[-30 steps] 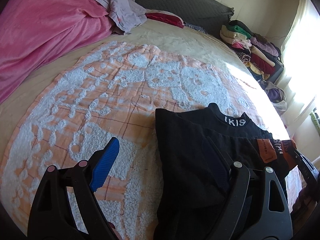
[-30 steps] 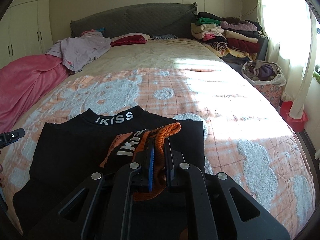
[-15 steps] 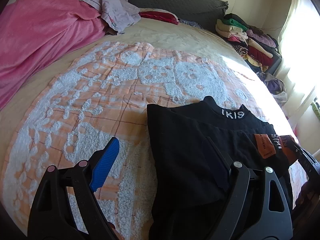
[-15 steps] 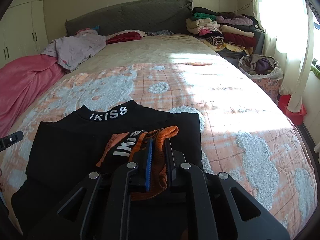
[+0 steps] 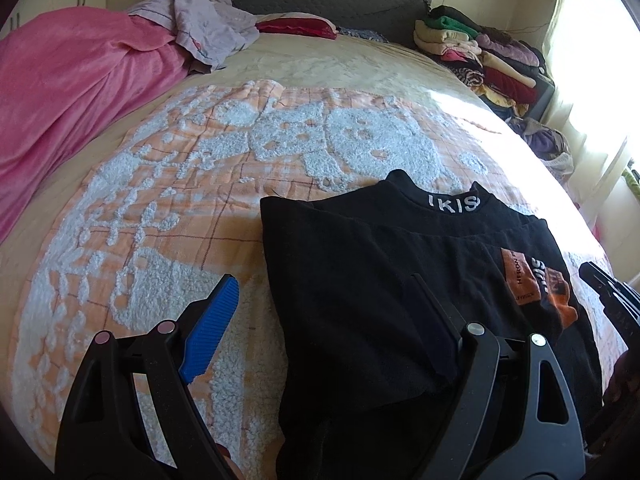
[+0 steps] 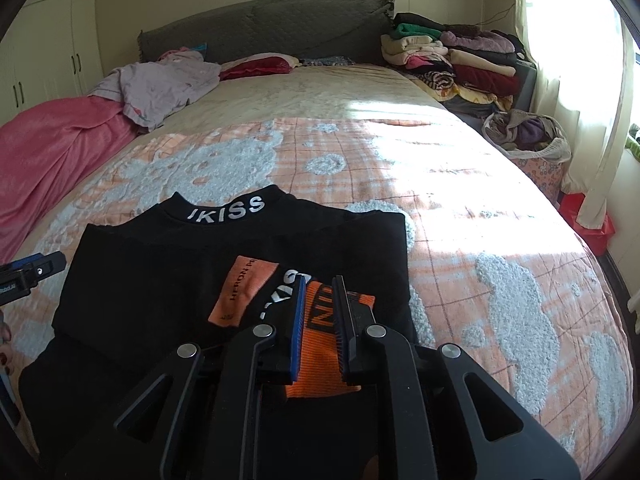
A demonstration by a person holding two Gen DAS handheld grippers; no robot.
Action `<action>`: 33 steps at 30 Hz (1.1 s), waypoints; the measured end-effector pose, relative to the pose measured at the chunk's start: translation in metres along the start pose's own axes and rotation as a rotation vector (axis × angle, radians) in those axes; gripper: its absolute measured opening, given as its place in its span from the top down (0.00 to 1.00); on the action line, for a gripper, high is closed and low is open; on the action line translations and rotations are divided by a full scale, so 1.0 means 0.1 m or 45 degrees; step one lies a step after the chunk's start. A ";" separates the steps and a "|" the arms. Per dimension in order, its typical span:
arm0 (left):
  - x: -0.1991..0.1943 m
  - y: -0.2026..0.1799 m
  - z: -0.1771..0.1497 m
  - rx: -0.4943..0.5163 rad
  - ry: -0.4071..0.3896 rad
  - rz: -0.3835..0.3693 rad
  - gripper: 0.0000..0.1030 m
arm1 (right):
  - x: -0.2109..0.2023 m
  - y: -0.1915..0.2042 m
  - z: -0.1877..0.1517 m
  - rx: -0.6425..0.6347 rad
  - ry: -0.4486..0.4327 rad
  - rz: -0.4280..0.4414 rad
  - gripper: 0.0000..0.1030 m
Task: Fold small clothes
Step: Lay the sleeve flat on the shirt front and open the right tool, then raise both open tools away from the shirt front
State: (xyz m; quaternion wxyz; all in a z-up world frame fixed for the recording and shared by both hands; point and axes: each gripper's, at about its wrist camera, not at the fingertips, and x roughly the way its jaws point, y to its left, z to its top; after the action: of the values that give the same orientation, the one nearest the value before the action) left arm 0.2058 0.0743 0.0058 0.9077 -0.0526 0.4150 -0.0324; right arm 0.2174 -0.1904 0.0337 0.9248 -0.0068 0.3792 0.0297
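- Since half a second ago, the orange cuff (image 6: 320, 344) has gone from bunched up between the closed fingers of the right gripper (image 6: 318, 312) to lying flat on the black top (image 6: 168, 280); the jaws have parted a little and the cuff lies in the narrow gap, whether pinched or just released cannot be told.
- The left gripper (image 5: 320, 304) is unchanged in spread: wide open, holding nothing, its blue finger (image 5: 210, 332) over the blanket (image 5: 160, 200) and its other finger over the top's left half.
- The black top (image 5: 380, 280) lies flat on the orange-and-white blanket (image 6: 460, 208) at the near end of the bed, its collar printed "IKISS" (image 6: 228, 208) pointing toward the grey headboard (image 6: 264, 24); the long axis runs from the grippers to the headboard, and a sleeve is folded across the chest.
- The right wrist view alone reads the full collar lettering, the "HERON" patch (image 6: 244, 292) and the left gripper's tip at the top's left edge.
- The left wrist view alone shows the top's left edge square against the blanket, and the right gripper (image 5: 608, 292) from the side at the cuff (image 5: 560, 304).
- Beyond: pink blanket (image 5: 72, 72), stacked clothes (image 6: 452, 60).
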 end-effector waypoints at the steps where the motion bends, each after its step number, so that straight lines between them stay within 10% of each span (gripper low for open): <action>1: 0.01 -0.04 -0.01 0.019 0.006 -0.002 0.25 | 0.01 0.04 -0.01 -0.011 0.004 0.012 0.85; 22: 0.33 -0.30 -0.22 0.190 0.199 -0.018 0.25 | 0.17 0.67 -0.09 -0.137 0.080 0.208 0.69; 33: 0.34 -0.29 -0.23 0.171 0.208 -0.030 0.25 | 0.47 0.57 -0.23 -0.131 0.236 0.134 0.60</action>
State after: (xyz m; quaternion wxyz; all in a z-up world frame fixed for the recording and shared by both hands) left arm 0.2106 0.0407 -0.0312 0.8718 0.0064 0.4840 -0.0752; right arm 0.2314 -0.1316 -0.0151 0.8813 -0.0368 0.4609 0.0970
